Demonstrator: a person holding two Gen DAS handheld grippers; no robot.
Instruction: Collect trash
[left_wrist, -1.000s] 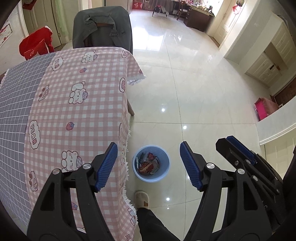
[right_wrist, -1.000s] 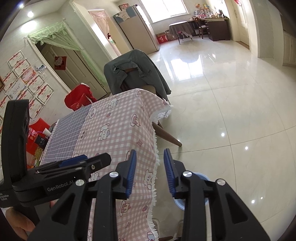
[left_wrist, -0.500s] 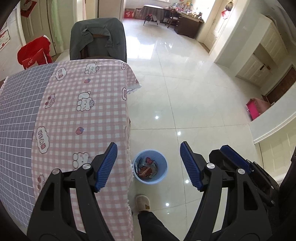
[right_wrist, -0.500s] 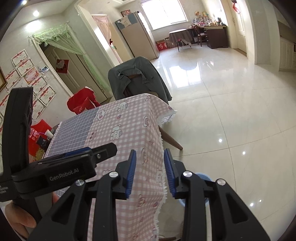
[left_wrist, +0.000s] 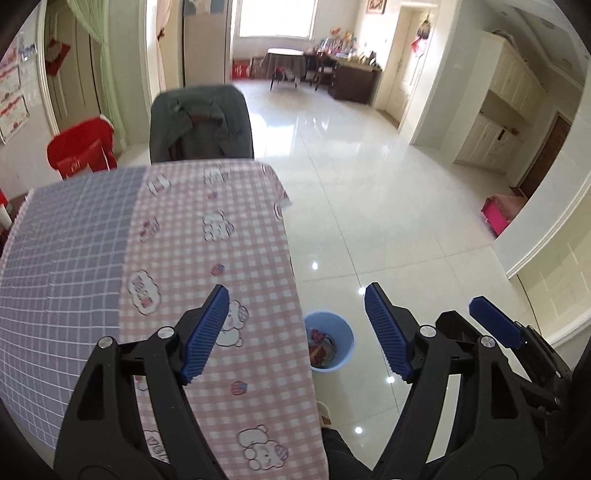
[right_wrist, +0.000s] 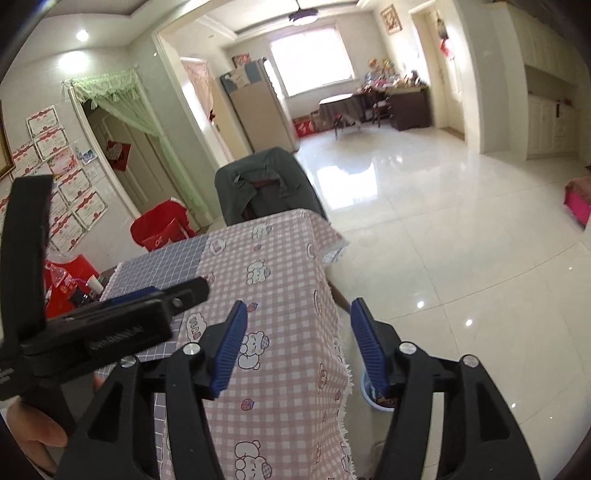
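Above the worktop's (left_wrist: 207, 236) right edge, both hand-held grippers are seen empty: left hand-held gripper (left_wrist: 295, 332) wide, right hand-held gripper (right_wrist: 297, 345) just opened. Trash is noted inside the floor bin (left_wrist: 341, 338).

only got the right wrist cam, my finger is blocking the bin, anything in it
Observer: Yes. The left wrist view shows the blue bin on the floor beside the table, with colourful wrappers inside.
Operator: left fingers holding anything
Observer: No. The left gripper is open and has just been opening wider, with nothing between its fingers.
Operator: anything on the floor by the bin
Observer: A slippered foot stands just on the near side of the bin, close to the tablecloth's hanging edge.
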